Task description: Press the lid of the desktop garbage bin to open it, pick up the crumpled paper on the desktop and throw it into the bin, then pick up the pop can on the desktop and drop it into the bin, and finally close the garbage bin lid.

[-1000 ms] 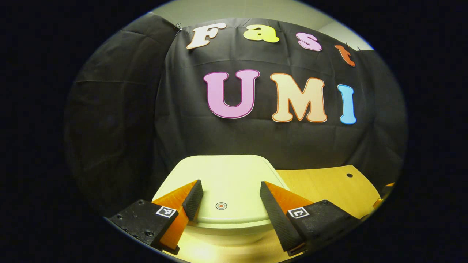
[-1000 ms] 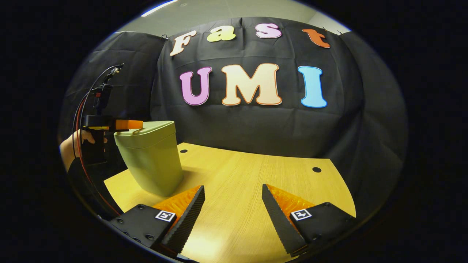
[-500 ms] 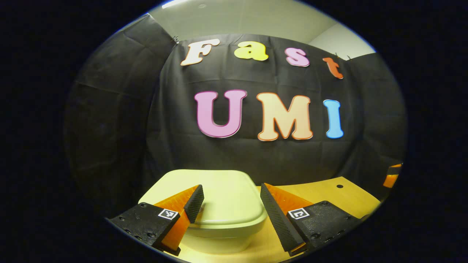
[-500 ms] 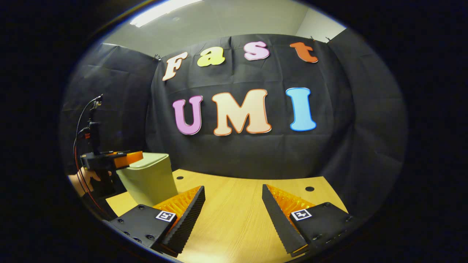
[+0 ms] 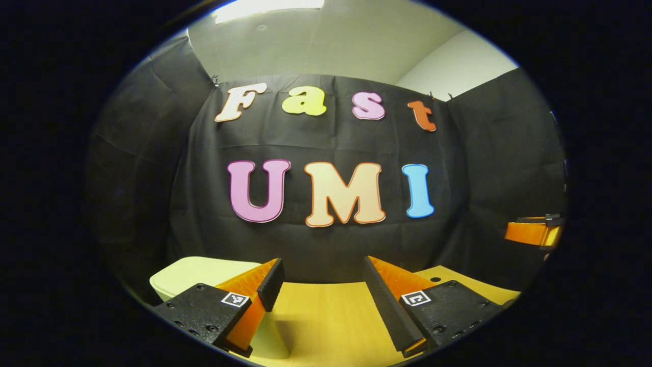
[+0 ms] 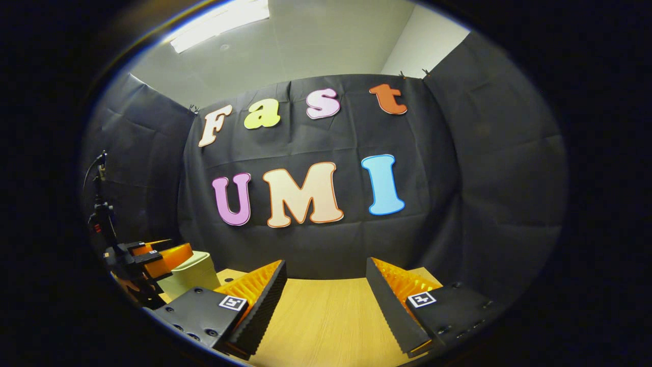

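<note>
The pale green bin (image 5: 196, 272) stands at the lower left of the left gripper view, partly behind my left finger, and its lid lies flat and shut. My left gripper (image 5: 321, 285) is open and holds nothing, above and to the right of the bin. In the right gripper view the same bin (image 6: 196, 272) sits far left, with the left gripper (image 6: 163, 252) hovering at its near upper edge. My right gripper (image 6: 326, 290) is open over bare wood. It also shows at the far right edge of the left gripper view, as the right gripper (image 5: 530, 232).
The wooden table (image 6: 326, 321) runs back to the black cloth wall. A small round hole (image 5: 432, 279) is set in the tabletop near its far edge. Cables rise above the left gripper's handle (image 6: 102, 214).
Both views have tilted upward and pulled back. The left gripper has come off the bin lid and moved right; the bin has slid to the lower left. The lid stays shut.
</note>
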`<state>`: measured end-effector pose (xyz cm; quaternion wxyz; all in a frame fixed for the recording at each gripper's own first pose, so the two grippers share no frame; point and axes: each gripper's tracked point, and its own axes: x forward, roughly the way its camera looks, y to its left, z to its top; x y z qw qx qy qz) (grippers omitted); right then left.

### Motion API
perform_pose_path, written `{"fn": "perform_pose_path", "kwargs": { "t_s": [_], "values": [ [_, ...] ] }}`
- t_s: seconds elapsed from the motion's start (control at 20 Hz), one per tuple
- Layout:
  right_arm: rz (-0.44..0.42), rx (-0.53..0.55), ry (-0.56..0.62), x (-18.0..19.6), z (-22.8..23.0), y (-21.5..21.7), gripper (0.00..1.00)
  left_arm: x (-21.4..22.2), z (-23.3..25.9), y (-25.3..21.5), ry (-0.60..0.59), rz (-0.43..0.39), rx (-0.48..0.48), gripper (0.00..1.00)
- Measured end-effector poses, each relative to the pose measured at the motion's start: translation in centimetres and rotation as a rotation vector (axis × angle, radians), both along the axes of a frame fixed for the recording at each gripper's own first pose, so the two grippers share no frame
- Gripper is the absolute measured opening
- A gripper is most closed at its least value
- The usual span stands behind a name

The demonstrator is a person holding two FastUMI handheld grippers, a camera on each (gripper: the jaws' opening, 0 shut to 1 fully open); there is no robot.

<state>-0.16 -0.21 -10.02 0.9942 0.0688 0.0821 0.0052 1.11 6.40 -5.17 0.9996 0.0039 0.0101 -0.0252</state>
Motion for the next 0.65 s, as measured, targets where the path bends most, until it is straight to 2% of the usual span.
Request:
{"fn": "perform_pose_path", "kwargs": {
  "t_s": [0.2, 0.65],
  "values": [
    [-0.013, -0.02, -0.02, -0.3, 0.7, -1.2, 0.98, -0.1, 0.5, -2.6, 0.007, -0.057, -0.018, 0.92],
    [-0.019, -0.038, -0.063, -1.2, 2.5, -1.6, 0.98, -0.6, 1.0, -2.9, -0.003, -0.051, 0.006, 0.92]
  ]
}}
